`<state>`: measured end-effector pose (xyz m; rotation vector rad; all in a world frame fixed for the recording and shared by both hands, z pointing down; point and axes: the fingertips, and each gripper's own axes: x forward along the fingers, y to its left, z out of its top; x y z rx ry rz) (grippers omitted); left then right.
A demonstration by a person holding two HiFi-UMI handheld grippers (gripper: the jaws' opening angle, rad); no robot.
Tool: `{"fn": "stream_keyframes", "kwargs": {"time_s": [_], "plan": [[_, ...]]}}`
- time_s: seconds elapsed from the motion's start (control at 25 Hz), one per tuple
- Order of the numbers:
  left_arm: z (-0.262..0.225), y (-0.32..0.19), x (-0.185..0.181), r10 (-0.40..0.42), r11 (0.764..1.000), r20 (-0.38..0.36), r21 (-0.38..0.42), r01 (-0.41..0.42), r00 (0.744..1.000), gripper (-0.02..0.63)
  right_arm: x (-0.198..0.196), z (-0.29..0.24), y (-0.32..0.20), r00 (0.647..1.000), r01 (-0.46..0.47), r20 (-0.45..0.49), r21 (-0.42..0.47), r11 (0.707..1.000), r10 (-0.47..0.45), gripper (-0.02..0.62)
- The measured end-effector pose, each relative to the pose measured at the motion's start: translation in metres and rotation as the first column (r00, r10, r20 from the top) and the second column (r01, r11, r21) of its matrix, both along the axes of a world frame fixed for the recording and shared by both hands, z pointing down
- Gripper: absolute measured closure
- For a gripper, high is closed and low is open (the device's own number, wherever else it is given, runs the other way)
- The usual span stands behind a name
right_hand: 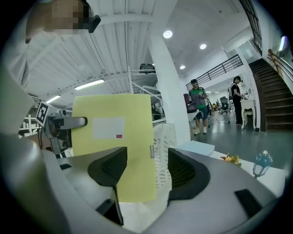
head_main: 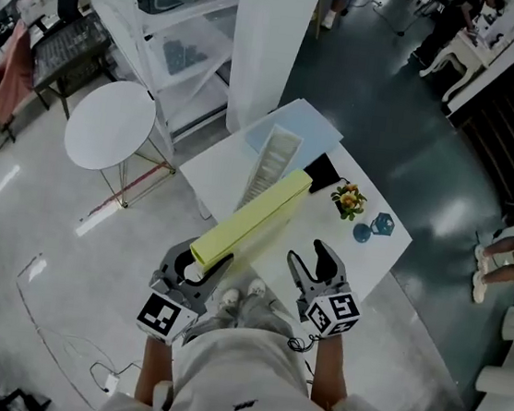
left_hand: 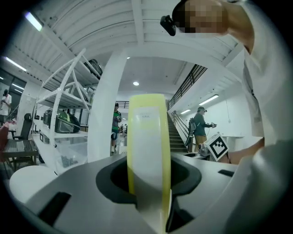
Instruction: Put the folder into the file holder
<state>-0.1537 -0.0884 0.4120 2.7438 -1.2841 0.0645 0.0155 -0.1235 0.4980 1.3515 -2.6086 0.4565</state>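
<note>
A long yellow folder point(head_main: 256, 217) hangs in the air over the white table point(head_main: 376, 256), slanting up and away from me. My left gripper point(head_main: 202, 260) is shut on its near end. In the left gripper view the folder point(left_hand: 147, 151) stands edge-on between the jaws of that gripper point(left_hand: 149, 183). The white mesh file holder point(head_main: 272, 160) sits on the table just beyond the folder's far end. To the right, my right gripper point(head_main: 307, 251) is open and holds nothing. In its own view the right gripper point(right_hand: 146, 167) faces the folder's flat side point(right_hand: 114, 141), with the file holder point(right_hand: 165, 146) behind.
A small flower ornament point(head_main: 349, 200), a blue trinket point(head_main: 382, 225) and a black object point(head_main: 321, 172) lie on the table's right part. A pale blue board point(head_main: 299, 126) lies under the file holder. A white pillar point(head_main: 276, 35), a shelf rack point(head_main: 179, 42) and a round table point(head_main: 111, 124) stand beyond.
</note>
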Motion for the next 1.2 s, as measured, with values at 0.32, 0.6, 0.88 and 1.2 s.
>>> {"fn": "stream_keyframes", "kwargs": {"time_s": [0.32,0.6,0.88,1.2], "plan": [[-0.027,0.012,-0.028,-0.106,0.994,-0.022,0.037,0.106,0.994,0.433,-0.022,-0.004,-0.009,0.997,0.081,0.012,0.004,0.997,-0.081,0.316],[-0.029,-0.011,-0.029,-0.214,0.971,0.012,0.112,0.212,0.977,0.433,-0.029,-0.008,-0.016,0.993,0.116,0.012,0.019,0.993,-0.117,0.319],[-0.027,-0.046,-0.011,-0.274,0.947,-0.028,0.167,0.274,0.961,0.433,-0.023,-0.010,-0.025,0.992,0.129,0.008,0.017,0.991,-0.129,0.319],[-0.006,-0.085,0.000,-0.379,0.908,-0.085,0.161,0.388,0.922,0.433,-0.013,0.001,-0.037,0.992,0.125,0.003,0.004,0.992,-0.125,0.327]]}}
